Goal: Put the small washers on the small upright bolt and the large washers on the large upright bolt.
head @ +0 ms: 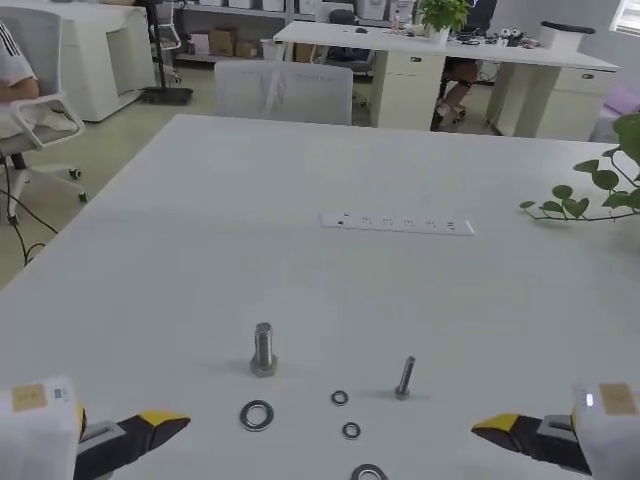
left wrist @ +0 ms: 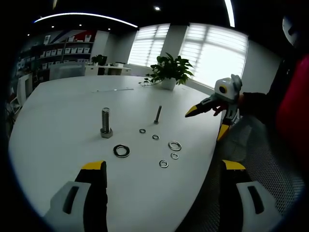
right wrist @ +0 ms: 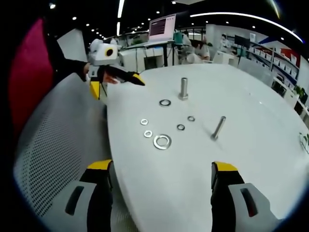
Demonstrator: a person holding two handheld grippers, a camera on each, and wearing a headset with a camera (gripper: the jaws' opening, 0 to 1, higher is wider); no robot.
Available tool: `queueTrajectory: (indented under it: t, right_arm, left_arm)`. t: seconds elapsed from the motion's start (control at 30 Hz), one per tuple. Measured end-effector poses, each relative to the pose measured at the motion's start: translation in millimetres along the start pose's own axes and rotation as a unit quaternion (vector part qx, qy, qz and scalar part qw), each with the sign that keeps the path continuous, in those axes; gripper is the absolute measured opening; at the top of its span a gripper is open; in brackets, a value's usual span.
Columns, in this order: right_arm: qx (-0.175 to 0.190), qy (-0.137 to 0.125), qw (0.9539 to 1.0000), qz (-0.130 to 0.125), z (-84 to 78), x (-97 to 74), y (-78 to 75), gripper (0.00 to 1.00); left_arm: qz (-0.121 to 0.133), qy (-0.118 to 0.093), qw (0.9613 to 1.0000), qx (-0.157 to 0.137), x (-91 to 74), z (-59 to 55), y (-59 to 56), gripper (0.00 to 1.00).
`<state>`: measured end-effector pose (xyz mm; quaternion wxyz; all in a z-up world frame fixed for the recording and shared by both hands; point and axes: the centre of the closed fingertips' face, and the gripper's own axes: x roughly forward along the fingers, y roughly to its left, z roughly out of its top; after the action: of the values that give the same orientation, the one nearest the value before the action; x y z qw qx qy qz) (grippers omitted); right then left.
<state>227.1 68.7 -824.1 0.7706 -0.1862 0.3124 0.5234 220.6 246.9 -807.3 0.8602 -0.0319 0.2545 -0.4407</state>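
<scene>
Open office with a white table; a power strip lies mid-top and a plant is cut off by the right edge. The large bolt stands upright on its head, left of centre. The small bolt stands to its right, well apart, and both shafts are bare. It reads slightly tilted in the right gripper view, which could be the lens; can't tell. One large washer lies flat just in front of the large bolt. The second large washer is clipped by the head view's bottom edge but shows whole in the left gripper view, nearer the table's front edge. Four small washers lie loose between the bolts and that edge, none touching; two of them land in the head view. On the left gripper the jaws are spread wide with nothing between them. The right gripper is the same, wide apart and empty. In the head view both are cropped at the bottom corners, with yellow tips clear and bodies blurred. Thread detail is too small to read.
</scene>
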Motion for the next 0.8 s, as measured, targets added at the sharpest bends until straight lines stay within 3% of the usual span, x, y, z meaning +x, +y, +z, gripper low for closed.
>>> queueTrajectory:
  t: [0.8]
  right_arm:
    - [-0.065, 0.035, 0.9959, 0.052, 22.2, 28.7, 9.1, 0.82]
  left_arm:
    - [0.010, -0.003, 0.9999, 0.002, 0.1, 1.8, 0.3, 0.97]
